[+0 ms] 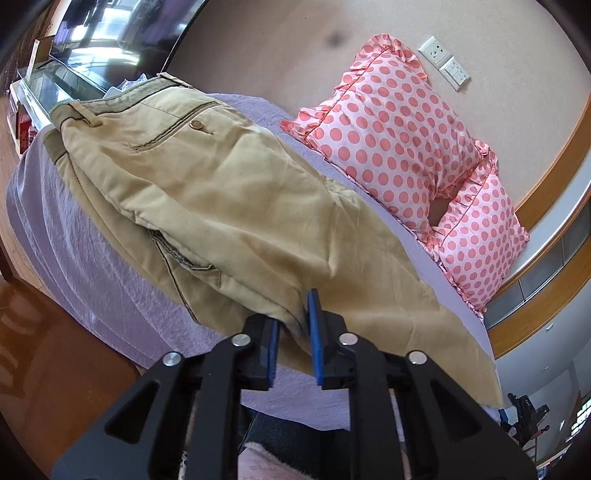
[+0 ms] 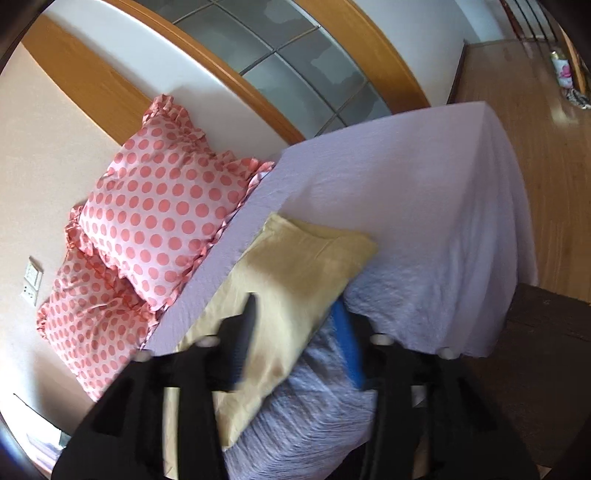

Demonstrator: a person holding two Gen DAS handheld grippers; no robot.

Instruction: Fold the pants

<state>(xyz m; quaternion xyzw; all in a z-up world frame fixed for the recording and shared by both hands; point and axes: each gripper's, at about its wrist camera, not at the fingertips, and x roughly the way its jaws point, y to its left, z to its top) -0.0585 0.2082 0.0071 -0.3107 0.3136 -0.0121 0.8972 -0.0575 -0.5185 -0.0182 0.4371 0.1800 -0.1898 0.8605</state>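
Note:
Tan pants [image 1: 207, 192] lie on a lavender-sheeted bed [image 1: 85, 266], waistband and back pocket at the far left. My left gripper [image 1: 293, 325] pinches a fold of the pants' near edge between its blue pads. In the right wrist view the leg end of the pants [image 2: 299, 273] lies on the bed [image 2: 424, 206]. My right gripper [image 2: 295, 332] is open with its fingers wide apart. The cloth lies between and under them, blurred by motion. The right gripper also shows small in the left wrist view [image 1: 524, 413].
Two pink polka-dot pillows [image 1: 402, 129] [image 2: 155, 206] lean on the wall behind the bed. A TV [image 1: 110, 33] on a glass stand is at far left. Wooden floor [image 2: 546, 147] surrounds the bed. A dark stand [image 2: 546, 362] is at right.

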